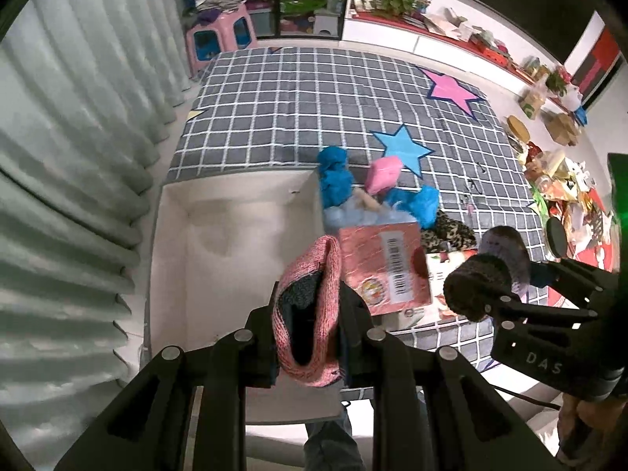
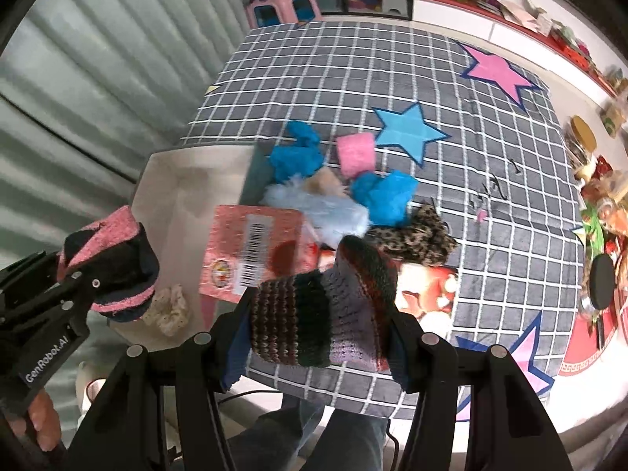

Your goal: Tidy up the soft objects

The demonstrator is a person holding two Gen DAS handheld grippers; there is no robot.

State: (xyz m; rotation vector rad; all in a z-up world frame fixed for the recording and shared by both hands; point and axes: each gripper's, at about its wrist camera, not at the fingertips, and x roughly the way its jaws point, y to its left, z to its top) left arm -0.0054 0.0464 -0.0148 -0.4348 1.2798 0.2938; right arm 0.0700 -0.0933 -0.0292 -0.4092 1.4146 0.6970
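My left gripper point(image 1: 308, 314) is shut on a pink knitted sock point(image 1: 325, 274) with a dark lining, held over the near end of a white box point(image 1: 176, 274). My right gripper point(image 2: 318, 314) is shut on a striped brown and purple knitted piece point(image 2: 298, 314), above the near edge of the checked rug point(image 2: 353, 78). Beyond both lies a pile: blue cloths point(image 2: 298, 157), a pink roll point(image 2: 355, 153), a pale blue fluffy thing point(image 2: 322, 208) and a leopard-print piece point(image 2: 412, 239). A cream spotted cloth point(image 2: 168, 310) lies in the box.
A pink packet with a barcode point(image 1: 386, 267) leans at the box's right wall. Pleated curtains point(image 1: 59, 157) run along the left. A pink stool point(image 1: 219, 35) and shelves stand at the far end, with clutter point(image 1: 561, 180) along the rug's right side. A person's legs show below.
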